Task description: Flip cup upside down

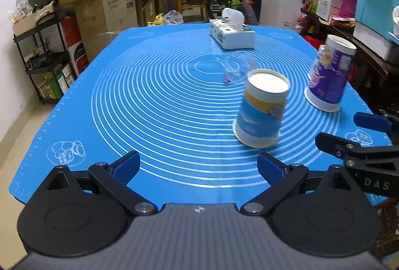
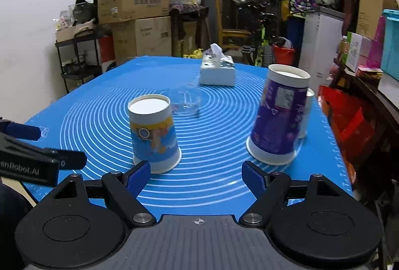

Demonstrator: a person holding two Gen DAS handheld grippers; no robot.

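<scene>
Cups (image 2: 154, 135) stand inverted on the blue mat (image 1: 149, 95) amid stacked boxes (image 2: 134, 5); both grippers' fingers (image 1: 126, 165) spread wide.

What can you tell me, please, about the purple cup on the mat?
The purple cup looks like paper, with a purple printed wall, white bands at both ends and a pale label patch. It stands upside down, wide mouth on the blue mat and closed white base on top, upright on the mat's right side. A smaller white cup stands just behind it, mostly hidden. Nothing grips it; the right tongs are open nearby.
</scene>
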